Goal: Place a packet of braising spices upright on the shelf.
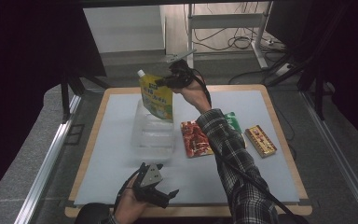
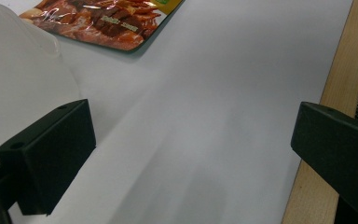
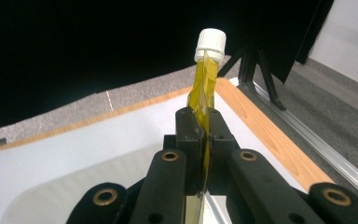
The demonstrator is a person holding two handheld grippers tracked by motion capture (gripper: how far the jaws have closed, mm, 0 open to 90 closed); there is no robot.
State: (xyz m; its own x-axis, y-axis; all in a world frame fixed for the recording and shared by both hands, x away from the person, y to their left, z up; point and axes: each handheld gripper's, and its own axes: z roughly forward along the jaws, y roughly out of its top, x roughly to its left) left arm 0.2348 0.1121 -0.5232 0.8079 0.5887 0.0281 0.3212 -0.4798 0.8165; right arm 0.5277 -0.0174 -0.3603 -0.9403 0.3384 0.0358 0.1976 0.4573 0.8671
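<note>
Your right gripper (image 3: 204,140) has its jaws pinched tight on the upper edge of the yellow spouted pouch (image 1: 157,97), just below the white cap (image 3: 210,44), so the pouch hangs from that thin seam above the far end of the clear plastic tub (image 1: 153,135). Judge it as a soft, floppy thing: the film looks glossy and likely slippery, and if liquid sits in the lower part, as seems likely, the body will swing and sag under your grip. The flat top seam beside the spout is probably the best place to hold, since it is stiffer than the belly and gives the pads two flat faces; squeezing lower down would only bulge the film. Lower it slowly so the bottom settles inside the tub rather than catching on the rim. The tub looks empty as far as its cloudy walls let you see. Your left gripper (image 1: 161,193) rests near the table's front edge with its jaws standing wide apart and nothing between them, free to steady the tub. To the right of the tub lie a red snack packet (image 1: 195,138), a green packet (image 1: 232,120) partly under your sleeve, and a small red-and-gold box (image 1: 260,141), all flat on the white mat (image 1: 112,158).
</note>
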